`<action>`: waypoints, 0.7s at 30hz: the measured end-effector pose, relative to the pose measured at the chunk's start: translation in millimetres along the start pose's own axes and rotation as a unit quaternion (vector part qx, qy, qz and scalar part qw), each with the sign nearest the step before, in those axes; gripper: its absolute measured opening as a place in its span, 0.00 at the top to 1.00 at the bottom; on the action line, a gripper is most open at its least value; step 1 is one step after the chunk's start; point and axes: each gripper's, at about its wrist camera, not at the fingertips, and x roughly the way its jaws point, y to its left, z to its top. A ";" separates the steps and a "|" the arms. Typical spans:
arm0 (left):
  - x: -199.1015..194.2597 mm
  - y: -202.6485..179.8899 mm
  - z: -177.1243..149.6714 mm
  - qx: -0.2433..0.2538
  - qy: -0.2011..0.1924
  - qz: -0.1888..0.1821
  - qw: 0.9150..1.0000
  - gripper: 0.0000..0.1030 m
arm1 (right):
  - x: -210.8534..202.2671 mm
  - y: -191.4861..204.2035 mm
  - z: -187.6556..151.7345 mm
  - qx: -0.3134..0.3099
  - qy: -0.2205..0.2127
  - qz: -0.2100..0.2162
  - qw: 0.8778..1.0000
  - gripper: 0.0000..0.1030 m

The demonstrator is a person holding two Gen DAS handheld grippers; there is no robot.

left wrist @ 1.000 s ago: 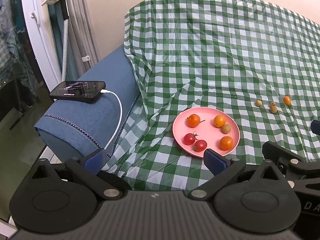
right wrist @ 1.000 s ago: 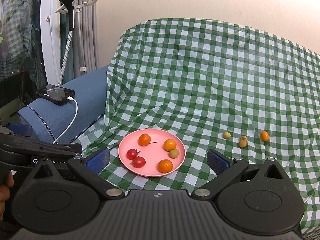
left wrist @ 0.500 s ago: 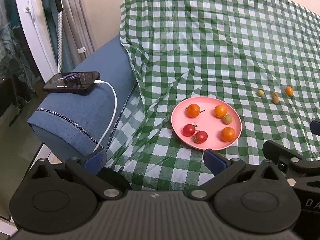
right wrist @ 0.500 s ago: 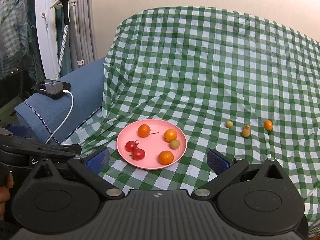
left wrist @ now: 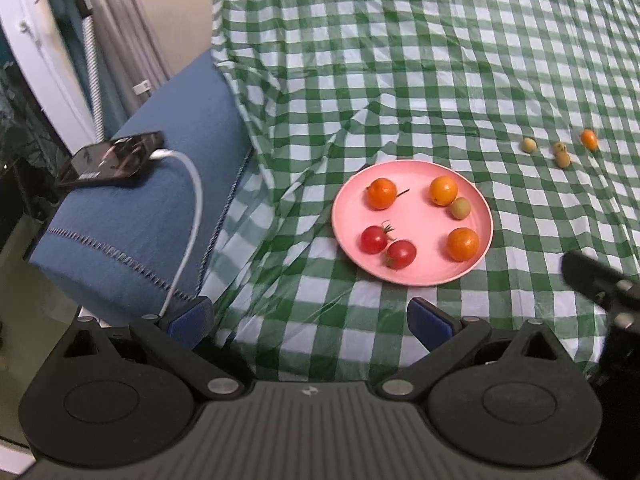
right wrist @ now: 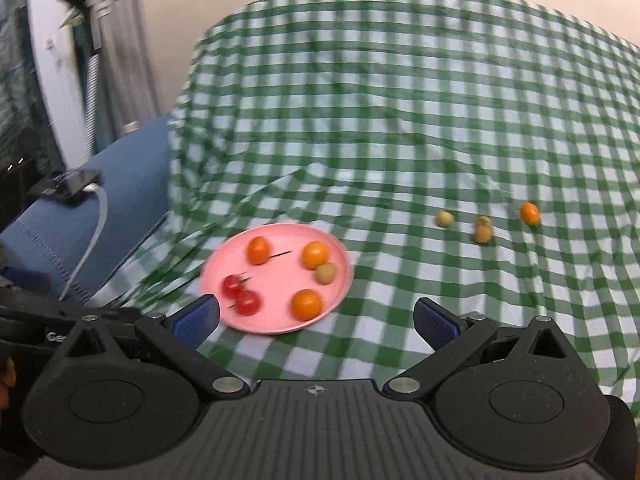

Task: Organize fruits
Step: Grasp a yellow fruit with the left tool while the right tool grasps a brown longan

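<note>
A black phone (left wrist: pixel 114 159) charges on the blue armrest (left wrist: pixel 152 216); six small fruits fill the round pink plate (left wrist: pixel 412 268); four lie loose on green-checked cloth (left wrist: pixel 400 60); both grippers' (left wrist: pixel 310 318) (right wrist: pixel 316 326) fingers gape wide, empty.

The left gripper (left wrist: pixel 310 320) hovers with its blue-padded jaws spread wide and empty, pointing toward the pink plate (left wrist: pixel 348 216) from its near side. The right gripper (right wrist: pixel 316 322) hangs equally wide apart, holding nothing, just near of the plate's right half. In the left wrist view, part of the right gripper's black body shows right of the plate.
</note>
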 end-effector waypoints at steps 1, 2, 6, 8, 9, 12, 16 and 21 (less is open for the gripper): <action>4.1 -6.4 5.3 0.006 0.002 0.000 1.000 0.00 | 2.9 -6.8 -0.2 0.006 -0.002 -0.010 1.000 0.01; 8.9 -13.9 11.8 0.012 0.004 -0.001 1.000 0.00 | 6.6 -17.8 0.2 0.014 -0.003 -0.025 1.000 0.01; 30.2 -48.6 46.8 0.025 0.013 -0.025 0.999 0.00 | 27.6 -65.8 3.7 0.050 -0.005 -0.074 0.996 0.01; 43.2 -71.9 71.4 0.032 0.009 -0.046 0.998 0.00 | 44.5 -91.4 6.2 0.064 -0.007 -0.099 0.993 0.01; 51.2 -85.2 84.7 0.037 0.010 -0.058 0.998 0.00 | 56.0 -105.2 8.9 0.071 -0.008 -0.113 0.991 0.01; 82.4 -129.1 127.0 0.050 0.009 -0.098 0.994 0.00 | 97.3 -142.2 16.3 0.078 -0.009 -0.142 0.987 0.01; 140.6 -192.5 174.4 0.067 0.002 -0.151 0.986 0.00 | 163.5 -177.2 20.1 0.048 0.004 -0.144 0.988 0.01; 205.8 -257.7 211.1 0.095 0.026 -0.194 0.976 0.00 | 233.8 -200.2 31.5 0.029 0.004 -0.127 0.991 0.01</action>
